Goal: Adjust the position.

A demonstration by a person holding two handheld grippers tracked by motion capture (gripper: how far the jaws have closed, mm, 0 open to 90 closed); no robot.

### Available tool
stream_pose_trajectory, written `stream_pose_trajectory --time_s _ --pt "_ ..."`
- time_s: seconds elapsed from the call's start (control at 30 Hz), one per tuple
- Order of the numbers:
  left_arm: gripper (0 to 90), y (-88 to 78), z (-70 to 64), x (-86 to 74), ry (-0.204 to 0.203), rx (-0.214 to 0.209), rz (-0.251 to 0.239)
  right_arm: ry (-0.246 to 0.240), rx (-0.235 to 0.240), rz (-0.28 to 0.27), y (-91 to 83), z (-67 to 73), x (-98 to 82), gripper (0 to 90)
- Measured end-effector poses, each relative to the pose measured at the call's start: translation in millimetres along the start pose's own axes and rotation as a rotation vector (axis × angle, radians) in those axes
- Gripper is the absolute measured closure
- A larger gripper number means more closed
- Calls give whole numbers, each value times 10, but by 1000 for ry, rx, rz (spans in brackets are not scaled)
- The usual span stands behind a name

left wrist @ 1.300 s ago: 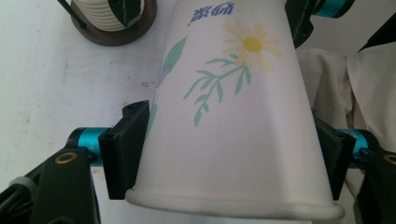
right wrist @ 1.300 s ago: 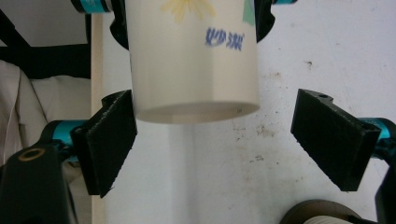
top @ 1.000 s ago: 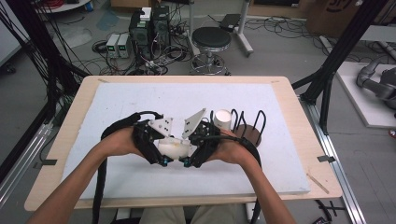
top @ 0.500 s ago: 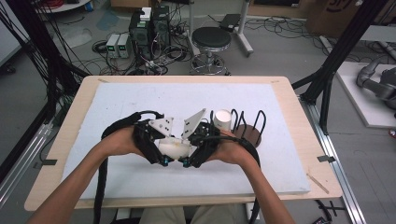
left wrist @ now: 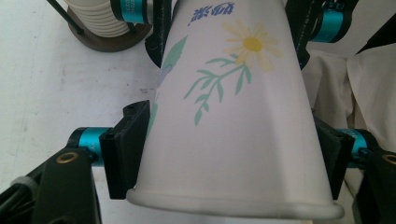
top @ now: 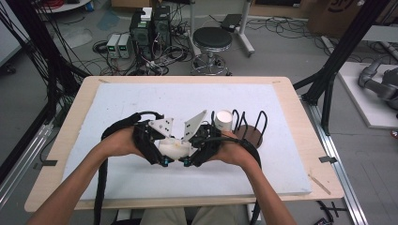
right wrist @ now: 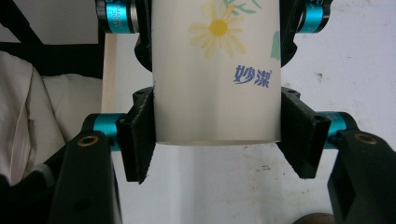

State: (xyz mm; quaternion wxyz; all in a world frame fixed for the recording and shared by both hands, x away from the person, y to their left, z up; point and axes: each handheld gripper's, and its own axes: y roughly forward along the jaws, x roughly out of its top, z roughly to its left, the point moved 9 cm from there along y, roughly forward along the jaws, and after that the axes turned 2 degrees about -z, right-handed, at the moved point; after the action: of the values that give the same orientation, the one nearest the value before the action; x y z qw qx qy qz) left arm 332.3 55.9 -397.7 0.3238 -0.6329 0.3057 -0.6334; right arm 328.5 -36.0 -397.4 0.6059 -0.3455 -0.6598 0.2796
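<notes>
From the high view I see my two hands low on the white table mat (top: 141,103), close together. My left gripper (top: 162,157) and my right gripper (top: 187,157) point at each other. Between them lies a paper cup (top: 174,148) on its side, held up just above the mat. Each gripper has one end of it. Just behind my right hand stands a round brown rack (top: 248,133) with black wire loops. A stack of white cups (top: 224,121) sits in the rack.

In the left gripper view, the paper cup (left wrist: 233,116) is very big and close. It is white with a yellow daisy, green leaves and some blue writing. Its wide rim end is near me. My left gripper's two black jaws press on its sides near the rim, so the left gripper (left wrist: 231,154) holds the cup. At the far end I see my right gripper (left wrist: 229,28) on the narrow part. The stack of cups (left wrist: 100,18) in the brown rack (left wrist: 109,39) shows at the top left.

In the right gripper view, the cup (right wrist: 217,70) shows its flat bottom end near me. My right gripper (right wrist: 217,140) has just been closing, and now its black jaws squeeze the cup on both sides. Farther up, my left gripper (right wrist: 215,28) grips the other end. The white mat (right wrist: 355,70) lies under it all.
</notes>
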Motion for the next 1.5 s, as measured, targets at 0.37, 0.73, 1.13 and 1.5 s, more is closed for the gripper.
stream_pose_trajectory --time_s 0.37,0.73,1.13,1.5 --pt "162 21 12 5 -5 6 -34 2 13 -2 0 9 1 372" --pt "62 -8 20 7 -37 -4 -71 5 16 1 6 7 -6 372" --pt "62 -166 -6 160 -27 5 -132 11 20 -1 32 7 -45 372" --pt "62 -351 26 269 -33 39 -197 11 18 -8 45 7 -65 372"
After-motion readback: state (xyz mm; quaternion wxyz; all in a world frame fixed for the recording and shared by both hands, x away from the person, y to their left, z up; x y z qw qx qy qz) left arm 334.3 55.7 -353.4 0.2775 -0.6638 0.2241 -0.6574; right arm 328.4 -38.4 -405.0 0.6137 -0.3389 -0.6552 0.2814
